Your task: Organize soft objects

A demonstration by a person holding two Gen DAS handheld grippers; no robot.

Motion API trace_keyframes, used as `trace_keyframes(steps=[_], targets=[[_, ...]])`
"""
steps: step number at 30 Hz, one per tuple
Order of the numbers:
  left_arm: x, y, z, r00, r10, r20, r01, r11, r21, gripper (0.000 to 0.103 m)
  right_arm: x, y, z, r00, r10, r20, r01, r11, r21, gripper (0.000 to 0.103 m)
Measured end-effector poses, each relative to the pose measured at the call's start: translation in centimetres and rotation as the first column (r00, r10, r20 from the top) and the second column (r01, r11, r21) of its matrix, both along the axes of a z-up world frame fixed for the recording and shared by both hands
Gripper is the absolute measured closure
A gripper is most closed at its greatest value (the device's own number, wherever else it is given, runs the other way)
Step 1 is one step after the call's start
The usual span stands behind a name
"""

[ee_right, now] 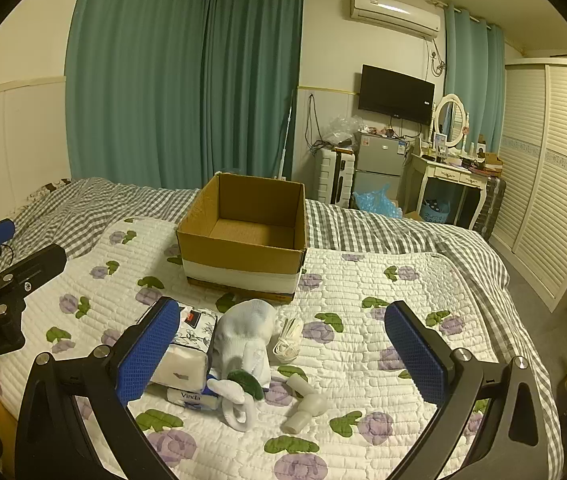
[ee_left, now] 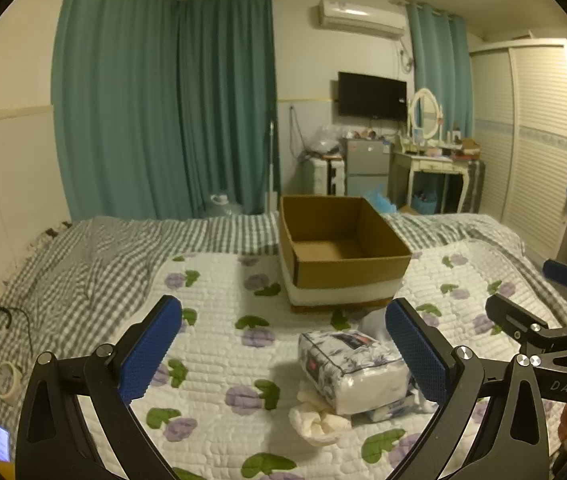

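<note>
On the flowered quilt (ee_right: 363, 344) of the bed, my left tongs (ee_left: 283, 356) and right tongs (ee_right: 283, 356) both hang wide apart, holding nothing. Between them lies the soft pile: a tissue pack (ee_left: 353, 370), a white sock (ee_right: 243, 338) just beside it, and a smaller pack (ee_right: 191, 397) under them, maybe tissues too. Near the sock lies a white plastic piece (ee_right: 303, 402). Behind the pile stands an open cardboard box (ee_right: 243, 236).
</note>
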State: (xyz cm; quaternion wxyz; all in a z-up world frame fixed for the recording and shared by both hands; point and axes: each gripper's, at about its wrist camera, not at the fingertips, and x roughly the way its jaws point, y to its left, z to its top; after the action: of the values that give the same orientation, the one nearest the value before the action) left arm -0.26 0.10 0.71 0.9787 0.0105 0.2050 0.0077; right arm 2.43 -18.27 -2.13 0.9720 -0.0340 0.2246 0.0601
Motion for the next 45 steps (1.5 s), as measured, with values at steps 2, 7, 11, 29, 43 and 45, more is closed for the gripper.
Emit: trace_keyframes(steps=[2,7,11,29,43,45], targets=[[-0.1,0.0,0.1,1.0,-0.001,0.0,0.001,1.0,0.003,0.0,-0.1,0.0,0.0,1.0,-0.002,0.004,0.002,1.0,-0.014,0.0],[-0.4,0.2,0.6,1.0,-0.005,0.006,0.005,1.0,-0.004,0.0,-0.6,0.2,0.5,1.0,-0.005,0.01,0.005,0.999,-0.042,0.0],[-0.8,0.2,1.2,1.0,-0.008,0.011,0.008,1.0,0.003,0.0,-1.2,-0.2,1.1,1.0,-0.01,0.011,0.01,0.998,-0.055,0.0],[2.9,0.3,-9.1,0.946,-0.072,-0.315,0.067,0.997,-0.026,0.009,2.1,1.3,-4.3,0.975,-0.026,-0.22,-0.002,0.992,-0.126,0.0],[5.7,0.0,-13.4,0.877,-0.215,-0.429,0.179,0.976,-0.123,0.046,4.7,3.0,-9.8,0.918,0.033,-0.396,-0.07,0.994,-0.079,0.014],[6.0,-0.1,-13.9,0.861,-0.254,-0.441,0.207,0.966,-0.153,0.061,5.2,3.3,-10.2,0.911,0.048,-0.41,-0.082,0.994,-0.066,0.018]])
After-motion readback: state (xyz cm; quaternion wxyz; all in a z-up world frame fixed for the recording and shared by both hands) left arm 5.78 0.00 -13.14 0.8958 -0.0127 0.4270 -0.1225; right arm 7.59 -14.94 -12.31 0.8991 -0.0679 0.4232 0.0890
